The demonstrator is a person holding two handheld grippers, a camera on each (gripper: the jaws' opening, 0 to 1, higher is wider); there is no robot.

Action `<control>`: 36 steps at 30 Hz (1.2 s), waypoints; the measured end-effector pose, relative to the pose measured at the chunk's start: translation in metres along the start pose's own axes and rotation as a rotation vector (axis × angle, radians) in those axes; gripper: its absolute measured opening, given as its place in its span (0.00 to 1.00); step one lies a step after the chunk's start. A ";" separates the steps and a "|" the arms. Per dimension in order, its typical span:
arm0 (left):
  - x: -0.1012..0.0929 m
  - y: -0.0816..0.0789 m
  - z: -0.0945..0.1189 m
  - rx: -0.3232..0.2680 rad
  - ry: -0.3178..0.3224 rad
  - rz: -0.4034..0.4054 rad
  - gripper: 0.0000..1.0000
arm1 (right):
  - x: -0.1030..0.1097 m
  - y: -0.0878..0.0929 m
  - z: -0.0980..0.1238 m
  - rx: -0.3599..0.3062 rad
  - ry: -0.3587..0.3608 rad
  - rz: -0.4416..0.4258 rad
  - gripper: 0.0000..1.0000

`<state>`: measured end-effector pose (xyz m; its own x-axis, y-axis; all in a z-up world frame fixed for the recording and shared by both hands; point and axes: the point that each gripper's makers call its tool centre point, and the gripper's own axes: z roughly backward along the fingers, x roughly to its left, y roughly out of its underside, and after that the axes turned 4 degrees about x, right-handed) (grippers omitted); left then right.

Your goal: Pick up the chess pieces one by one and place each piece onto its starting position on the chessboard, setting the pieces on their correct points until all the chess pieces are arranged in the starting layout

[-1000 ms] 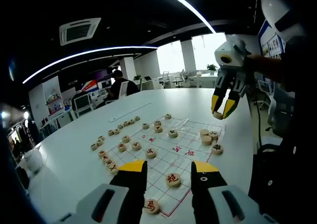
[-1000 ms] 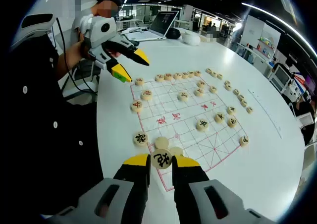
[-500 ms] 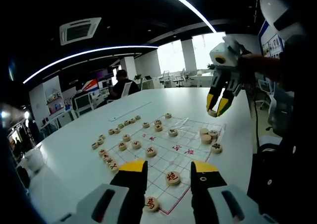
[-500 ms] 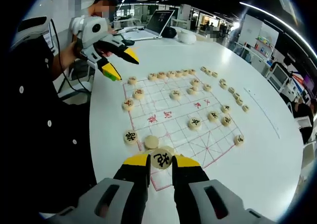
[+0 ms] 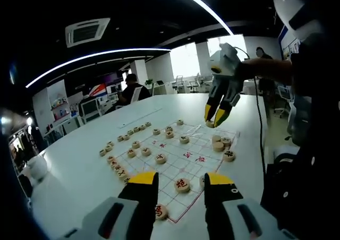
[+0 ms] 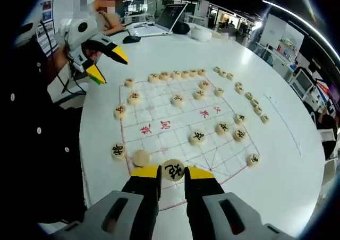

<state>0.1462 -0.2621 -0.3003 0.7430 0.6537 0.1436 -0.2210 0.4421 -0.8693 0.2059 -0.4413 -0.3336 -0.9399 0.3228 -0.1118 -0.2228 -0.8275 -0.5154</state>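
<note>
Right gripper view: our right tool [image 6: 172,172] clamps a chess piece [image 6: 173,169] above the chessboard [image 6: 159,131]; our left tool [image 5: 179,178] hangs apart.

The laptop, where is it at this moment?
In the right gripper view the open laptop stands at the table's far edge, beyond the chessboard, with a computer mouse to its left.

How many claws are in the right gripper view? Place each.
2: the right claw at bottom, gripping a chess piece; the left claw upper left, open.
</note>
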 end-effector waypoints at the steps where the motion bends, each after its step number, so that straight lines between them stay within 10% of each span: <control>1: 0.001 0.001 0.001 -0.001 -0.002 0.002 0.36 | -0.002 0.001 -0.001 0.009 0.002 0.004 0.19; 15: 0.004 0.005 0.006 -0.006 -0.014 0.020 0.36 | -0.010 0.011 -0.020 0.064 -0.028 -0.019 0.19; 27: 0.006 0.004 0.005 -0.009 -0.009 0.021 0.36 | -0.010 0.042 0.012 0.052 0.014 -0.102 0.19; 36: -0.001 -0.001 0.004 -0.008 0.007 0.008 0.37 | 0.021 0.001 0.017 0.004 -0.014 -0.001 0.19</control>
<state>0.1430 -0.2608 -0.2976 0.7459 0.6526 0.1335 -0.2218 0.4324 -0.8740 0.1817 -0.4428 -0.3219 -0.9431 0.3173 -0.0991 -0.2252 -0.8291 -0.5118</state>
